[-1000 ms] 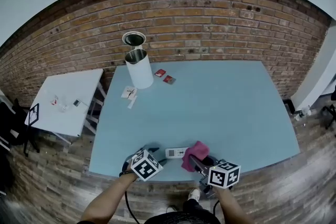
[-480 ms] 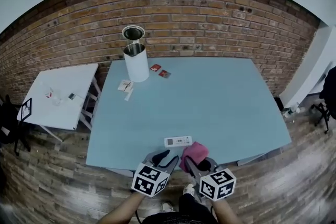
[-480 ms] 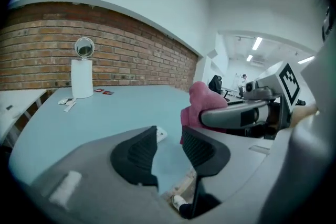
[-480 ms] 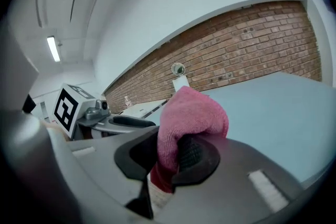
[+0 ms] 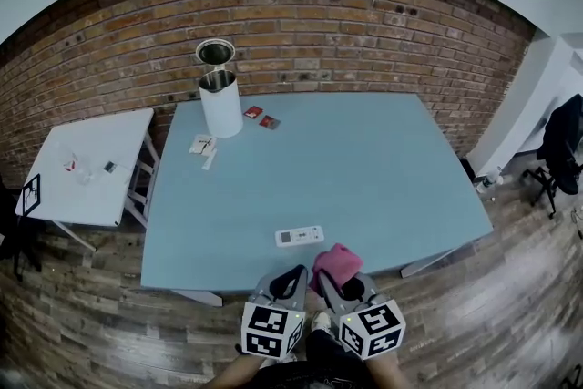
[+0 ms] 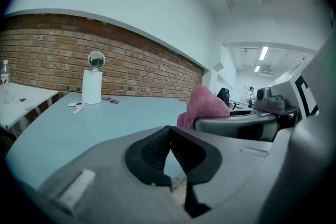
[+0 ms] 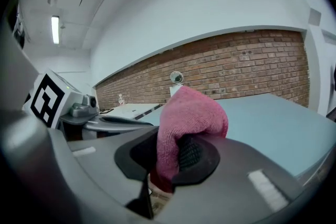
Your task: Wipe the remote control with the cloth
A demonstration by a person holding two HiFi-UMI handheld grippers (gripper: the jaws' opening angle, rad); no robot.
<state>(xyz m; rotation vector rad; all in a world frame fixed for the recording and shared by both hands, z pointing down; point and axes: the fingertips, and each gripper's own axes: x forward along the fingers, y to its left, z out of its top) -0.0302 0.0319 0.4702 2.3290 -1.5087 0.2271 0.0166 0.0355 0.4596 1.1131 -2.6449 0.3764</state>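
The white remote control lies flat on the blue table near its front edge, with neither gripper touching it. Both grippers hover side by side just in front of that edge, pointing toward the brick wall. My left gripper is shut, pads touching with nothing between them. My right gripper is shut on the pink cloth, which bunches up over its jaws. In the left gripper view, the pink cloth shows just to the right.
A white cylindrical can with a round mirror behind it stands at the table's far left. Two red packets and paper scraps lie beside it. A white side table stands left; a chair is at far right.
Both grippers pulled back from the remote toward me and rose. The left jaws, open beside the remote before, have closed empty. The cloth stays in the right gripper.
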